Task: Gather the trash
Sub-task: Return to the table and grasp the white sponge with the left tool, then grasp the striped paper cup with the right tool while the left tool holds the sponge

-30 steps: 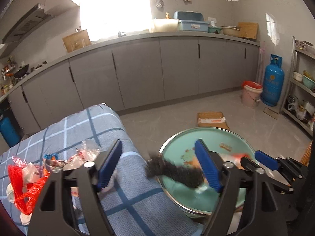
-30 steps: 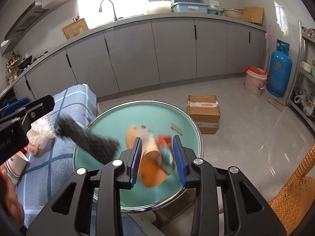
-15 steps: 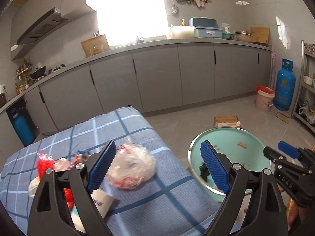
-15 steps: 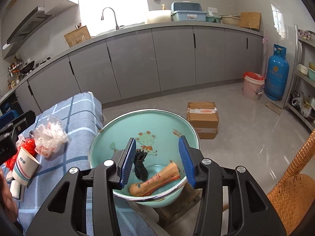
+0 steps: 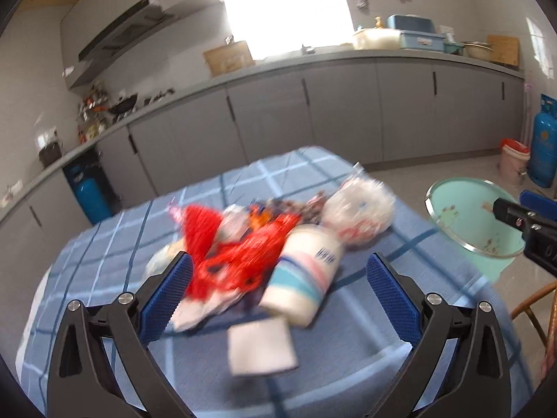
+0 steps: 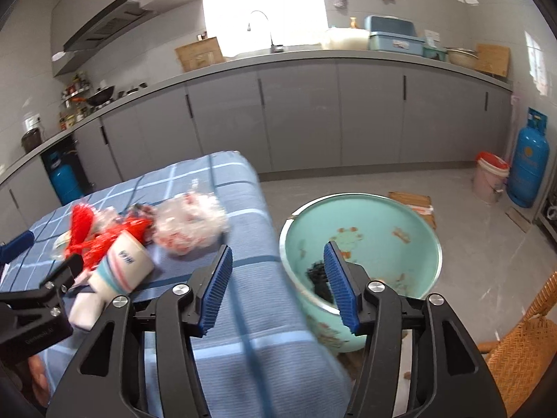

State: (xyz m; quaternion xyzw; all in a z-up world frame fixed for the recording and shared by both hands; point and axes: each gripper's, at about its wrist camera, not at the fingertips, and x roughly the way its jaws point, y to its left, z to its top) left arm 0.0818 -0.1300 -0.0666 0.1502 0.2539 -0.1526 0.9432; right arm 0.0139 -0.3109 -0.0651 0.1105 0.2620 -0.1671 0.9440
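Note:
A pile of trash lies on the blue checked tablecloth [image 5: 348, 358]: a red net bag [image 5: 243, 257], a paper cup [image 5: 303, 278] on its side, a clear crumpled plastic bag [image 5: 358, 209] and a white square scrap [image 5: 261, 348]. My left gripper [image 5: 278, 299] is open and empty, just short of the cup. The pile also shows in the right wrist view: cup [image 6: 122, 268], plastic bag [image 6: 189, 224]. My right gripper [image 6: 278, 285] is open and empty, over the table edge beside the mint green basin [image 6: 383, 223], which holds a black item [image 6: 316, 278].
The basin [image 5: 466, 216] stands off the table's right edge. A wicker chair [image 6: 515, 348] is at the lower right. A cardboard box [image 6: 414, 202], a red-lidded bucket [image 6: 491, 174] and a blue gas cylinder [image 6: 529, 163] stand on the floor before grey cabinets.
A black item dropped into the basin a second ago. Both grippers have swung left from the basin toward the trash pile; the right gripper has opened wider.

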